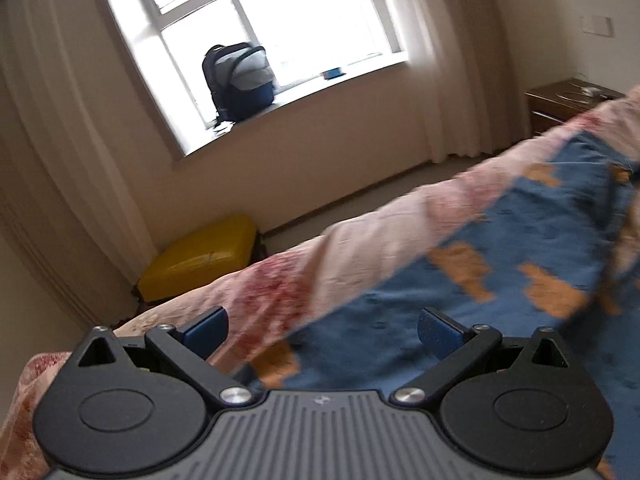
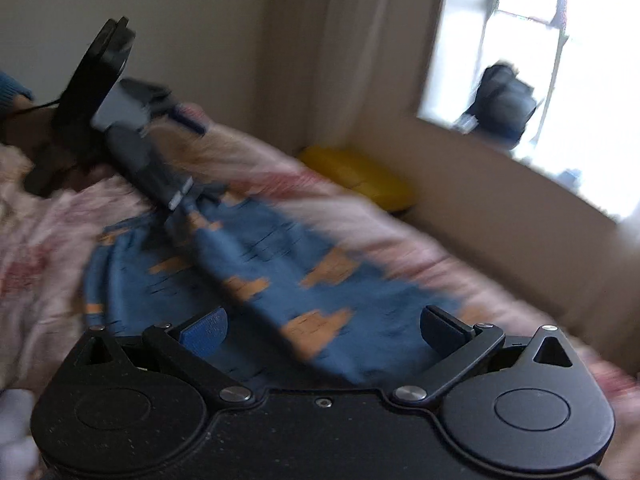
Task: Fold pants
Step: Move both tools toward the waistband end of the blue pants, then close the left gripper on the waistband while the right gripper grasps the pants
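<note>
From the left wrist we look low and close along our open jaws across the bed (image 1: 352,248), tilted, toward its far edge and the wall with the window (image 1: 256,24) beyond. The backpack (image 1: 238,80) on the sill and the yellow suitcase (image 1: 200,258) on the floor sit well beyond the bed's edge. From the right wrist we also sit low over the bed (image 2: 48,240), facing along it toward the room corner, with the window (image 2: 560,60) off to the right. Both views share the blue pants (image 1: 500,280) (image 2: 260,264), the bed's far edge, the suitcase (image 2: 356,172), the backpack (image 2: 500,100). The right view also catches the left gripper (image 2: 176,196); this view is blurred.
</note>
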The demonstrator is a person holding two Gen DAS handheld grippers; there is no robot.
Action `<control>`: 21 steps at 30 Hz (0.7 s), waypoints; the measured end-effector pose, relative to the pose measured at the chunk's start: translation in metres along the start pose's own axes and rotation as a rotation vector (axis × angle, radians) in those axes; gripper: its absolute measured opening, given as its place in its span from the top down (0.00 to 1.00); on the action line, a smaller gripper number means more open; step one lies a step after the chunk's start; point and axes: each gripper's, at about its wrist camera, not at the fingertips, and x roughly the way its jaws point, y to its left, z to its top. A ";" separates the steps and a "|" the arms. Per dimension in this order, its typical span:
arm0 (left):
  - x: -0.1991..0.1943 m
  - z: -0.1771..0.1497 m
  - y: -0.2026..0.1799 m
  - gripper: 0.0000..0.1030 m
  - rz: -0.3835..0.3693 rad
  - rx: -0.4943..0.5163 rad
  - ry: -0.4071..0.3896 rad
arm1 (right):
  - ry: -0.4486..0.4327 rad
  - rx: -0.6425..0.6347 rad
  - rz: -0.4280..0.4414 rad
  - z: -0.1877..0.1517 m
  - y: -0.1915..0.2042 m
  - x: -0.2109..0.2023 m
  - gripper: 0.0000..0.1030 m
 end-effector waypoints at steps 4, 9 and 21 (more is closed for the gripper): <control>0.035 -0.009 0.039 0.00 -0.040 -0.033 0.039 | 0.062 0.062 0.130 -0.002 -0.023 0.059 0.00; 0.071 -0.019 0.073 0.00 -0.032 -0.019 0.082 | 0.078 0.016 0.192 0.022 -0.055 0.131 0.00; 0.105 -0.055 0.117 0.22 -0.232 -0.023 0.129 | 0.136 0.040 0.178 0.036 -0.106 0.221 0.01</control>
